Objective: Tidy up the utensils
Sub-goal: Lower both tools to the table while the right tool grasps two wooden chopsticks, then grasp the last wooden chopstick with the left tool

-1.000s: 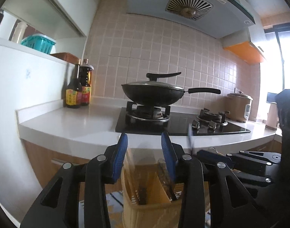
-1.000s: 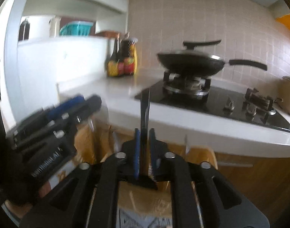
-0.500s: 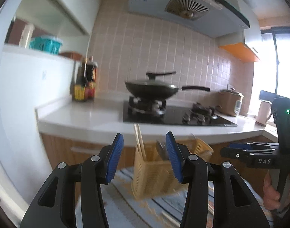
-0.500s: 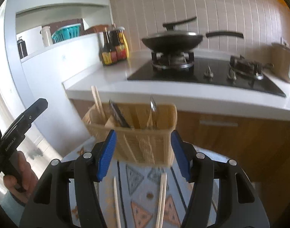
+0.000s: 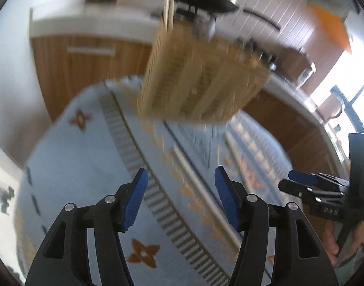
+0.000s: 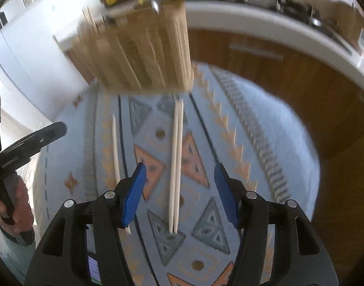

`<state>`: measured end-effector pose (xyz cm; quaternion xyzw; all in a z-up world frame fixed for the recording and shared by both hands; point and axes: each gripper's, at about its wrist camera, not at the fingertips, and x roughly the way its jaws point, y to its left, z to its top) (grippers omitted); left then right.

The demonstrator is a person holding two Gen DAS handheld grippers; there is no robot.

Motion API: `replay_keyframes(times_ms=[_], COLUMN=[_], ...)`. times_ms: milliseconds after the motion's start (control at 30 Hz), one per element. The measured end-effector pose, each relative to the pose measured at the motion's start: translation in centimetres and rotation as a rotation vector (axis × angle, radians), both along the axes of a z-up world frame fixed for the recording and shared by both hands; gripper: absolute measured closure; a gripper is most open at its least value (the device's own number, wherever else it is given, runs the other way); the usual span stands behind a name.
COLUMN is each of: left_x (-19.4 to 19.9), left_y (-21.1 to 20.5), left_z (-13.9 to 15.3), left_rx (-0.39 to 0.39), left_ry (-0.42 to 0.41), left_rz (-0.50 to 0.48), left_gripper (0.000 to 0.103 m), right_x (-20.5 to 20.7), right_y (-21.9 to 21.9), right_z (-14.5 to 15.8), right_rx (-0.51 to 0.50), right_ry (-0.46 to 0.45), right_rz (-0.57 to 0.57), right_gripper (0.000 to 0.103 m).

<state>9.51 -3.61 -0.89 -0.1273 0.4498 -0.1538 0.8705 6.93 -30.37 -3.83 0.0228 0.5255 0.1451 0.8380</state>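
Right wrist view: two pale chopsticks [image 6: 176, 164] lie side by side, touching, on the patterned cloth [image 6: 265, 124]; their long axis runs away from the camera toward the woven utensil basket [image 6: 144, 47].
Single chopstick [image 6: 115, 152]: lies left of the pair, apart from it, nearly parallel.
Right hand-held gripper [image 6: 179, 190]: jaws apart and just been closing, above the pair, nothing pressed.
Left hand-held gripper [image 5: 180, 197]: jaws apart and just been opening, empty, over the cloth.
Basket: upright at the cloth's far end, chopsticks standing in it.
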Motion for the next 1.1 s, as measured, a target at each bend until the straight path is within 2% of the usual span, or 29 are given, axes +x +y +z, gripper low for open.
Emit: replay_keyframes(times_ms=[100,367,433,500,567,633,667,700,733,867,933,1000,1100], left_x=[0.1,0.4,0.0,-0.2,-0.5,-0.7,-0.6,-0.6,-0.6,-1.1,-1.2,-1.2,-0.9], left_y=[-2.0,-7.0,-8.0,-9.3,-10.0,-10.1,-10.0,-10.0,-10.0,-10.5,-10.4,-9.8,-8.2], left_z=[-1.6,-4.2,-4.4,-4.7,-4.9,-4.7,-4.7,-4.5,-4.4,-4.1,-4.0,-3.9,-3.7], left_rx=[0.064,0.231,0.29,0.351,0.399,0.4,0.397,0.4,0.403,0.426,0.426,0.423,0.367], left_ry=[0.025,0.054,0.028,0.013,-0.013,-0.027,-0.03,-0.031,-0.033,-0.042,-0.04,-0.033,-0.004], left_rz=[0.001,-0.001,-0.006,-0.045,-0.048,-0.043,-0.047,-0.052,-0.057,-0.137,-0.182,-0.201,-0.246], left_gripper=[0.046,0.046,0.043,0.036,0.036,0.038,0.039,0.042,0.048,0.07,0.089,0.093,0.097], right_x=[-0.9,-2.8,-3.5,-4.4,-5.2,-6.1,-6.2,-6.5,-6.3,-6.2,-5.7,-5.3,-5.0], right_y=[0.0,1.3,1.7,2.2,2.8,3.0,3.3,3.4,3.3,3.1,2.5,2.0,1.4], right_z=[-1.7,-3.8,-4.3,-4.7,-4.9,-5.1,-5.1,-5.1,-5.0,-4.8,-4.8,-4.9,-5.2], right_rx=[0.0,-0.037,-0.041,-0.078,-0.084,-0.115,-0.12,-0.111,-0.103,-0.081,-0.043,0.008,0.056], right_ry=[0.017,-0.02,-0.033,-0.076,-0.124,-0.165,-0.175,-0.175,-0.169,-0.145,-0.122,-0.089,-0.049], right_rz=[0.007,0.055,0.065,0.071,0.103,0.096,0.095,0.099,0.099,0.101,0.092,0.078,0.052], right_gripper=[0.065,0.069,0.071,0.072,0.074,0.076,0.078,0.088,0.092,0.093,0.093,0.093,0.094])
